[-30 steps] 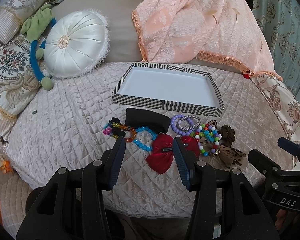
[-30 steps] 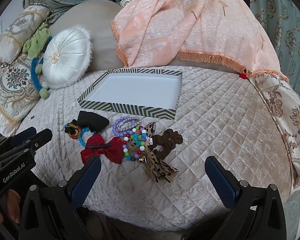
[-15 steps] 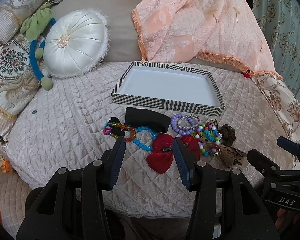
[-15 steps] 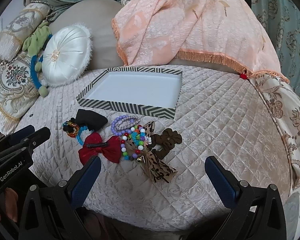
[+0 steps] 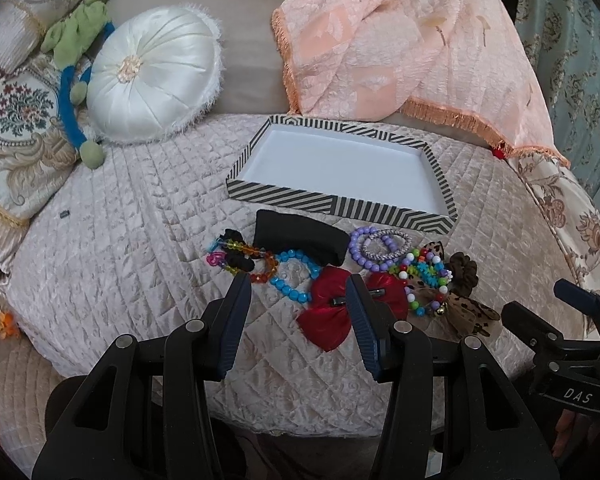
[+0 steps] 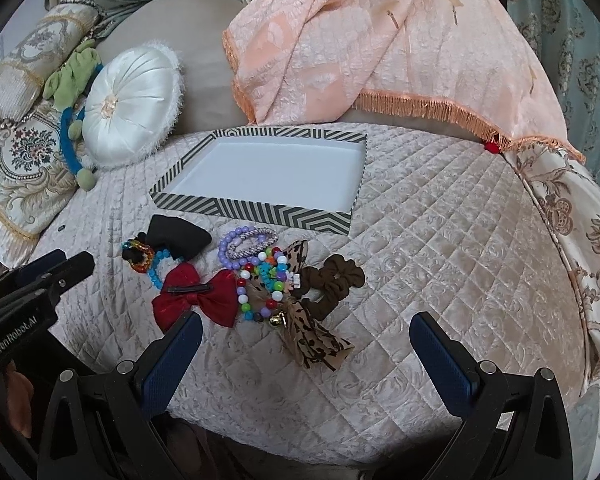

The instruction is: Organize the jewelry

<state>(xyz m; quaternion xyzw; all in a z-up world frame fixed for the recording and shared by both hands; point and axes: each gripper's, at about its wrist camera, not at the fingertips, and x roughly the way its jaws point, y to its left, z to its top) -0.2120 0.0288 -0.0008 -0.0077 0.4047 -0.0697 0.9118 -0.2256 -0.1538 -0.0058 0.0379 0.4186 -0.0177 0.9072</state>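
Quilted bedspread (image 6: 440,240) below; left tongs (image 5: 298,286) "GenRobot.AI" half-spread, right tongs (image 6: 306,330) "DAS" wide.

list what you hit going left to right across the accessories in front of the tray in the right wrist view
rainbow bead bracelet → red bow clip → multicolour bead bracelet → brown scrunchie. The black bow, blue beads, purple bracelets and leopard bow overlap these, so I left them out.
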